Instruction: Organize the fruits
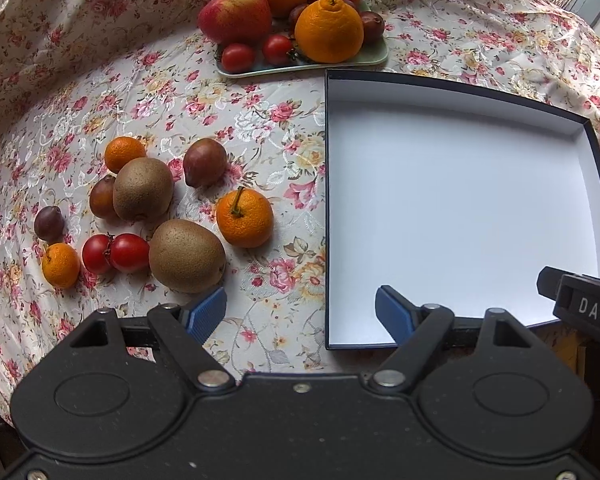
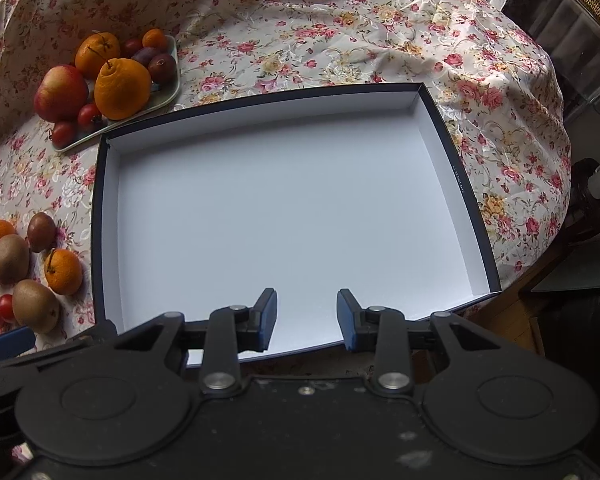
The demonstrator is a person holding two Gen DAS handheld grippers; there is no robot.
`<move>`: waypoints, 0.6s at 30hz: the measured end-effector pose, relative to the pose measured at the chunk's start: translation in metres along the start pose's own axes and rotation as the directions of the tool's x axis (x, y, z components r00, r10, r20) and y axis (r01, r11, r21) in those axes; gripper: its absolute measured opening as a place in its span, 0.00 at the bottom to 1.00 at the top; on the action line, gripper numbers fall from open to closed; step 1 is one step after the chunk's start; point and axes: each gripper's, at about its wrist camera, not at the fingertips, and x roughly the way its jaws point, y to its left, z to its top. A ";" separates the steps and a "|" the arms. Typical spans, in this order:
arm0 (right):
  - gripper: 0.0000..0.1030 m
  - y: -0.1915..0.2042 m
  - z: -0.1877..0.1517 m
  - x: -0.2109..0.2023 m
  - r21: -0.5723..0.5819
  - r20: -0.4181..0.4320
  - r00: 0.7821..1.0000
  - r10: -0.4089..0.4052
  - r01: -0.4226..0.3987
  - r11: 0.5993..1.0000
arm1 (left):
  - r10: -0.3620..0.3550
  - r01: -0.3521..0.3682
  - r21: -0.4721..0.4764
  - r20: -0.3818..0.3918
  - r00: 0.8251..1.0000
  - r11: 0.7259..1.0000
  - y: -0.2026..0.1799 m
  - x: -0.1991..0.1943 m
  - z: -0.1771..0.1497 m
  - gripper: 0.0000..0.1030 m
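Loose fruit lies on the floral tablecloth left of a shallow white box (image 1: 460, 208) with dark outer walls: two kiwis (image 1: 186, 256) (image 1: 143, 189), mandarins (image 1: 244, 218), cherry tomatoes (image 1: 129, 253) and dark plums (image 1: 204, 162). My left gripper (image 1: 300, 312) hangs open above the cloth at the box's near-left corner, nothing between its blue pads. My right gripper (image 2: 307, 320) hovers over the near edge of the box (image 2: 284, 208), jaws partly apart and holding nothing. The box interior is bare in both views.
A pale green tray (image 1: 364, 60) at the back carries an apple (image 1: 235, 13), big oranges (image 1: 329, 29), tomatoes and plums; it also shows as the tray (image 2: 168, 92) in the right wrist view. The table edge drops off right of the box, with dark furniture (image 2: 580, 264) beyond.
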 end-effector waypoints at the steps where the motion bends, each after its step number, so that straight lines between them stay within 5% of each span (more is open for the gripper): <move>1: 0.34 0.001 -0.001 0.001 -0.003 -0.002 1.000 -0.006 0.006 1.000 | 0.008 -0.008 -0.005 0.004 1.000 1.000 0.001 0.000 0.001 0.80; 10: 0.34 0.005 0.001 -0.002 -0.013 0.020 1.000 0.009 -0.009 1.000 | 0.046 -0.047 0.018 0.041 0.998 0.999 -0.004 -0.006 0.004 0.80; 18: 0.34 -0.007 0.008 -0.006 0.094 0.046 0.999 0.017 -0.021 0.995 | 0.015 -0.018 0.059 0.049 0.999 0.998 -0.010 -0.013 0.003 0.80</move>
